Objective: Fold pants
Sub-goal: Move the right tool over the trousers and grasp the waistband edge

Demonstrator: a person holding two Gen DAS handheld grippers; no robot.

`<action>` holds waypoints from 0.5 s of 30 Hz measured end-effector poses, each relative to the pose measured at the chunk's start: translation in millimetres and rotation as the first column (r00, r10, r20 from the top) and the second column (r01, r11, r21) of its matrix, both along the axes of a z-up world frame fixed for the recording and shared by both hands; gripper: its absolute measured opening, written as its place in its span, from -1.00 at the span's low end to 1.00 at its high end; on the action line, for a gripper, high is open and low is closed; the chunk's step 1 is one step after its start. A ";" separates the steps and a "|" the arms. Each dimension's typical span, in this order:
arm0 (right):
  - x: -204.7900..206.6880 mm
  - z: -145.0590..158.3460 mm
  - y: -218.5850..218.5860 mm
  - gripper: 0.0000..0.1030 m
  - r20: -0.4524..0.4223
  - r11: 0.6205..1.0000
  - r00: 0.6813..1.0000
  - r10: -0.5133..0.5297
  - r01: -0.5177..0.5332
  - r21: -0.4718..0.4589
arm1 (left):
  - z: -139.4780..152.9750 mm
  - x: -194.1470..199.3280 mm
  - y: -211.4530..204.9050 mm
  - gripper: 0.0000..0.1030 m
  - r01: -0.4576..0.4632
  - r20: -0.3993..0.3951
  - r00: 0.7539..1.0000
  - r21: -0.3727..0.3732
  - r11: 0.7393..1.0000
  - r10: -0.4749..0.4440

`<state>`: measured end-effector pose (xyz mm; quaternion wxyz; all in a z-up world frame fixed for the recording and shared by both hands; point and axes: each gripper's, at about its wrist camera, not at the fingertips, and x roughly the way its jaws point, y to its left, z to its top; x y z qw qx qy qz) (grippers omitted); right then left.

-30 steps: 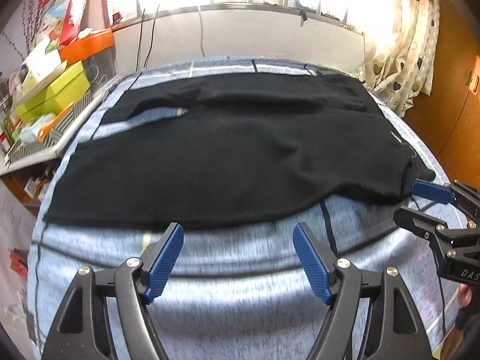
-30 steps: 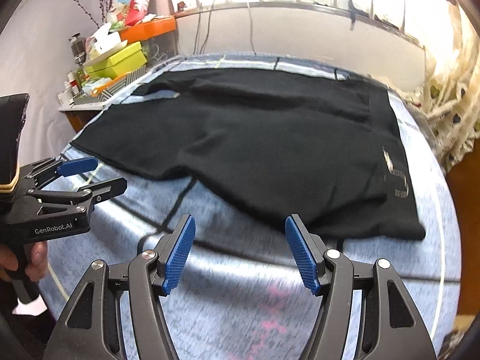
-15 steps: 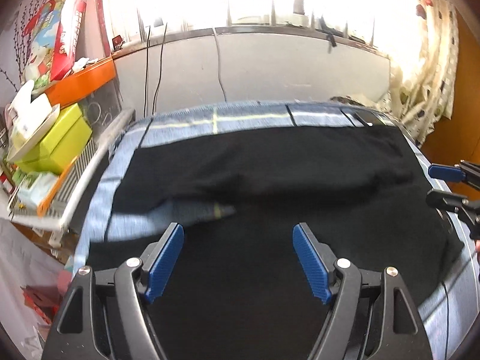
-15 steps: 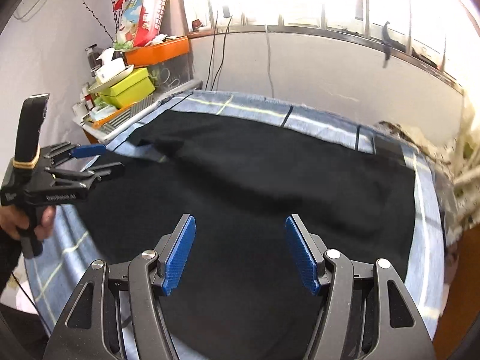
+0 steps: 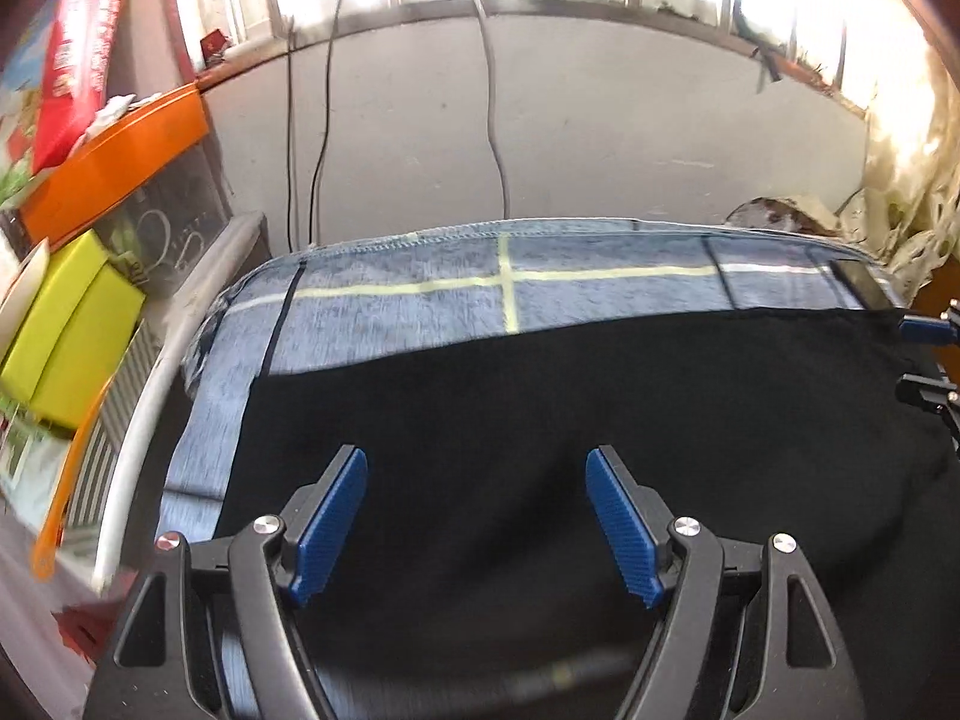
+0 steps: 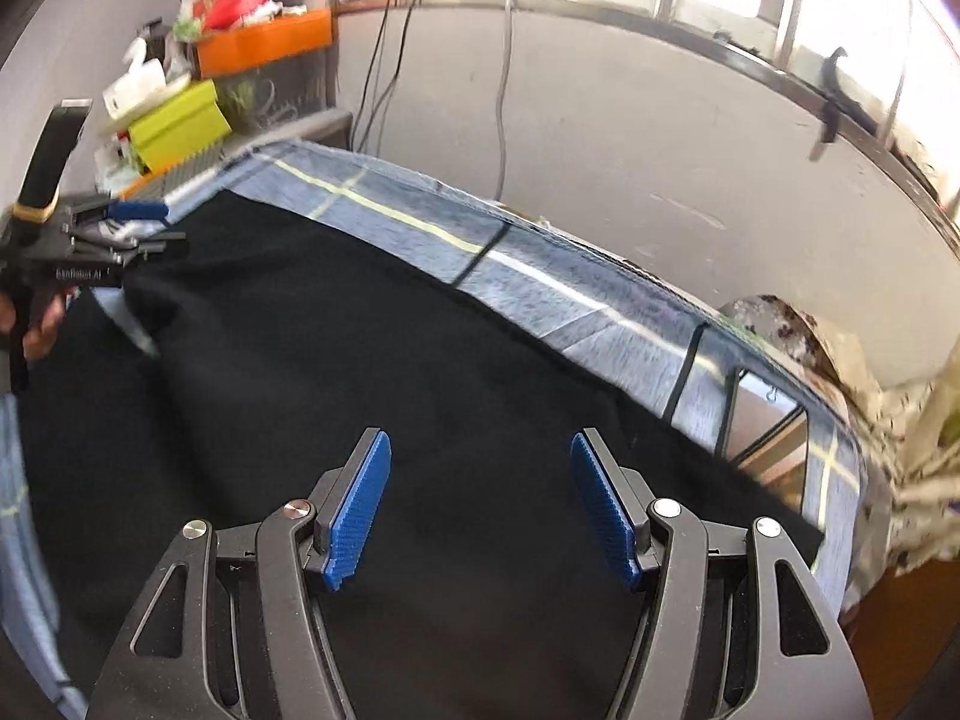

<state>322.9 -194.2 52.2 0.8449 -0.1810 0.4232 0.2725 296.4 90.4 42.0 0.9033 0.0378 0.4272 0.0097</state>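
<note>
Black pants [image 5: 540,408] lie spread flat on a blue checked bedspread [image 5: 420,306]. My left gripper [image 5: 477,516] hovers open just above the cloth near its left side, with nothing between its blue pads. At the right edge of that view, the right gripper [image 5: 918,360] reaches in near the pants' far right corner. In the right wrist view the right gripper [image 6: 480,510] is open over the pants [image 6: 330,372], which run up to the bedspread [image 6: 420,222]. The left gripper [image 6: 147,231] shows at the left, open, held by a hand [image 6: 36,324].
A grey wall [image 5: 600,138] with hanging cables stands behind the bed. On the left a shelf carries an orange box [image 5: 114,150], a yellow-green box [image 5: 66,348] and a red carton. A patterned curtain [image 6: 918,450] hangs at the right. A dark flat object [image 6: 762,420] lies at the bed's far right corner.
Both grippers have moved forward from the near edge of the bed, across the pants, toward their far edge by the wall. Both stayed open.
</note>
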 end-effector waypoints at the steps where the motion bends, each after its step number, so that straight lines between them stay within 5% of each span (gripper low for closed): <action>1: 7.0 -2.7 1.2 0.23 -0.004 1.000 1.000 0.010 -0.010 -0.006 | -4.2 8.7 0.7 0.51 0.001 -0.009 1.000 0.002 1.000 -0.001; 11: 76.9 -44.5 0.3 0.24 -0.090 0.997 0.996 0.024 -0.030 -0.065 | -39.6 51.8 1.9 0.53 0.026 -0.081 0.996 0.032 0.999 -0.023; 15: 86.5 -46.1 -6.8 0.27 -0.156 1.000 0.988 0.011 -0.012 -0.006 | -41.8 49.7 4.5 0.54 0.034 -0.069 0.997 0.016 0.999 -0.033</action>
